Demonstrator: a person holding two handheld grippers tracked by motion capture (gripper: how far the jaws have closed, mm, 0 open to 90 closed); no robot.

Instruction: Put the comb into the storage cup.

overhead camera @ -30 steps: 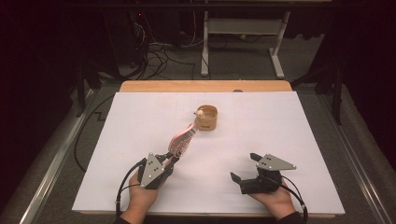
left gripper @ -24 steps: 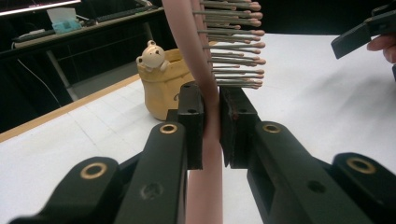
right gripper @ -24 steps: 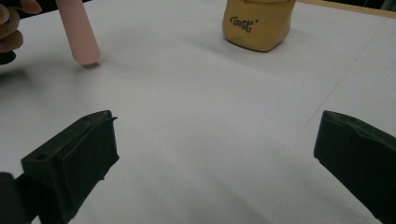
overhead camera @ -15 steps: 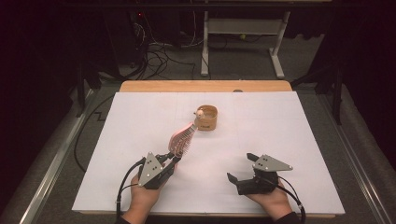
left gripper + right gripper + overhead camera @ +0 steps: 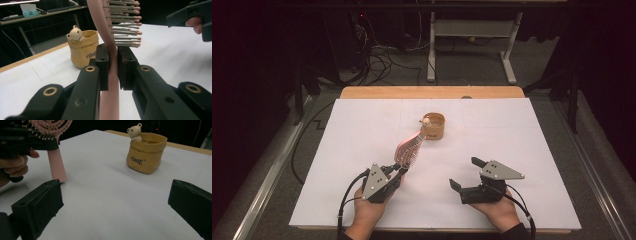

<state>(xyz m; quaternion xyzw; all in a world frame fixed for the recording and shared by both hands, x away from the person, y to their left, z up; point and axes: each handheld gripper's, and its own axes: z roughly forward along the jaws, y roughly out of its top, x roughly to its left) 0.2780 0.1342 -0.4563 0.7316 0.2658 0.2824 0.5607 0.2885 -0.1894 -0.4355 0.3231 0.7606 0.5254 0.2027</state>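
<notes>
Left gripper (image 5: 396, 172) jaws pinching pink hairbrush (image 5: 408, 148); right gripper (image 5: 467, 174) jaws spread, bare tabletop (image 5: 532, 150) around.

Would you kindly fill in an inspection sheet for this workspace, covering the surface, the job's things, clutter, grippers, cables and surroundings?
Surface: white sheet over a wooden table, flat.
Job's things: pink hairbrush held by its handle, head raised toward the tan bear pot; pot upright near the far middle, a small bear figure at its rim.
Clutter: nothing seen.
Grippers: left gripper shut on the hairbrush handle; right gripper open, nothing between its jaws, apart from both things.
Cables: black gripper cable at the near edge; loose floor cables beyond the table.
Surroundings: dark room, grey floor, white desk frame behind.
</notes>
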